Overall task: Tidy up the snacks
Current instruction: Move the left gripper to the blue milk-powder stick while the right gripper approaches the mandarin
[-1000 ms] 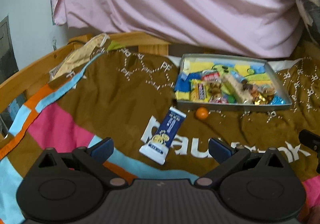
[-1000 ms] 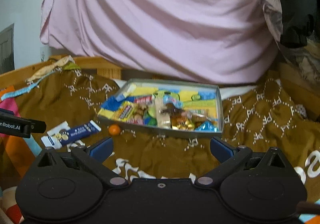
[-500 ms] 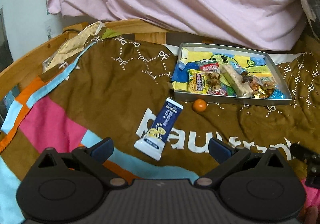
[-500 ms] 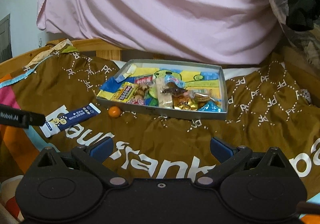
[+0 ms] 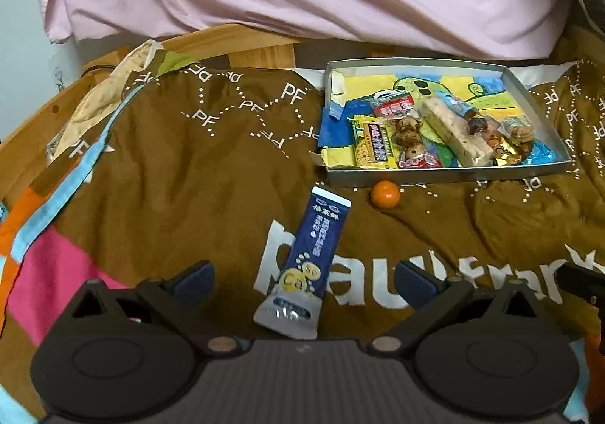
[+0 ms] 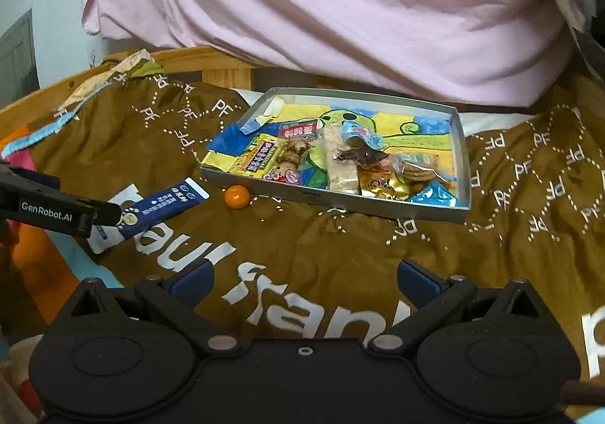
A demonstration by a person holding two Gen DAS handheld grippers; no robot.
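I've brought the left gripper [image 5: 304,282] down closer over the blue snack packet [image 5: 307,265] in the last second, so the packet now lies between its wide-open, empty jaws on the brown blanket [image 5: 181,178], ready to be grasped. It sits just off the tray's [image 5: 435,178] near-left corner, beside the small orange ball [image 5: 385,194]. My right gripper [image 6: 304,286] hangs equally open and empty, short of the tray's near edge.

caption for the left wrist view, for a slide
Open left gripper lined up over a blue snack packet on the brown blanket, near an orange ball and snack tray.
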